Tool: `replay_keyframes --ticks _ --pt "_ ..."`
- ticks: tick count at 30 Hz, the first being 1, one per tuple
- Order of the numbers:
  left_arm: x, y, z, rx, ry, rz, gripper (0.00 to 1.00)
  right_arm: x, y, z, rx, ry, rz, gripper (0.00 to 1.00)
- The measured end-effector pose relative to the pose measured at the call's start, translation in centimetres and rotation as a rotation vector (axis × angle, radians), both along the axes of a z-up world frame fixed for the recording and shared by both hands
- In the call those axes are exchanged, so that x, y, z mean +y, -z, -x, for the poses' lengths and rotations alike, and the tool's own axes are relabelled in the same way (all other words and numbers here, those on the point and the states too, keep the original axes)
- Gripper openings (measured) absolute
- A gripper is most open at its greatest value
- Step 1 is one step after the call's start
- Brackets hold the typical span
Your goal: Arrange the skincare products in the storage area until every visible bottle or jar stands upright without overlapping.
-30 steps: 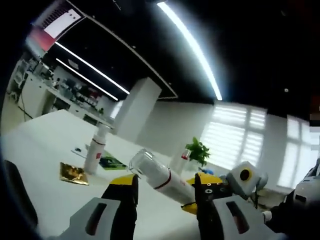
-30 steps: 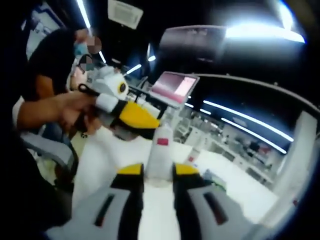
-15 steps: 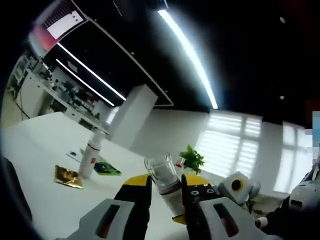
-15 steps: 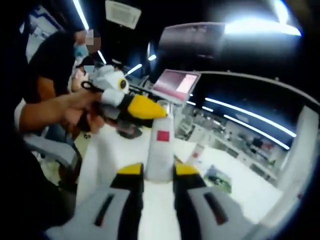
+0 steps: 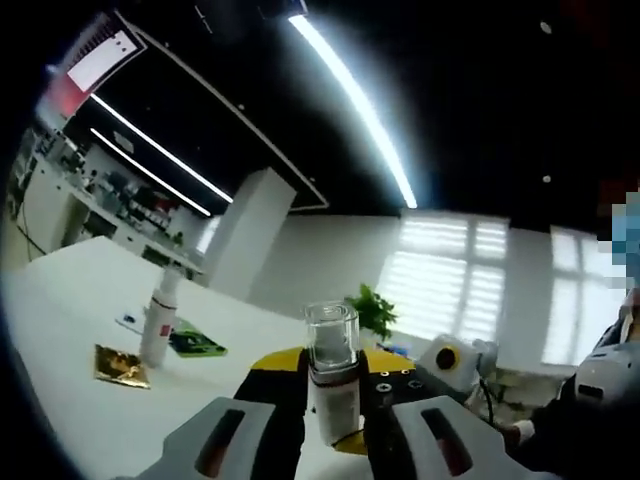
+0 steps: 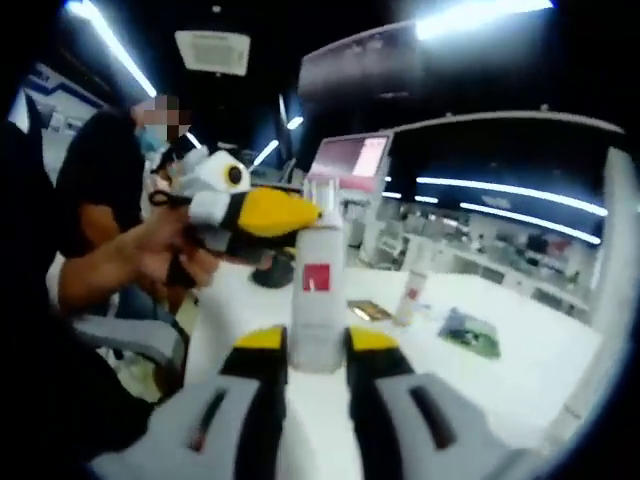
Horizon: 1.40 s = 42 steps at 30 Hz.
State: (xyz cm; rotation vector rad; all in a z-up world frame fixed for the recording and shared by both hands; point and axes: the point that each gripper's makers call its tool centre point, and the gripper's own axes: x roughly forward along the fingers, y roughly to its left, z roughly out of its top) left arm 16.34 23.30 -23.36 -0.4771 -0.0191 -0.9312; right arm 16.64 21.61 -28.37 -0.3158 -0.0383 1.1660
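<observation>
Both grippers clamp upright bottle (image 5: 333,385), base hidden.

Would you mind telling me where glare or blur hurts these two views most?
Left gripper view: the ceiling strip light and windows blow out; the bottle between the jaws stays fairly sharp. Right gripper view: soft throughout, ceiling lamp flares, bottle label unreadable, straight edges bow toward the rim.

Opposed close low views, shared bottle (image 5: 333,385)
</observation>
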Motion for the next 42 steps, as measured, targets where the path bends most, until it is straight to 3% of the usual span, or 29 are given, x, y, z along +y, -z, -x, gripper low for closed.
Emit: replay_keyframes --ticks 7,23,42 --pt "-1.4 0.6 0.4 -0.048 0.023 -0.084 0.18 -0.1 0.3 0.1 0.025 -0.014 0.007 0.21" --pt "-2.5 0.7 1.4 -0.116 0.109 -0.117 0.18 -0.5 -0.8 1.3 0.142 -0.079 -0.068 0.22" --pt "-4.4 1.3 3.0 -0.175 0.217 -0.15 0.18 -0.4 0.1 2.7 0.158 -0.11 -0.002 0.23"
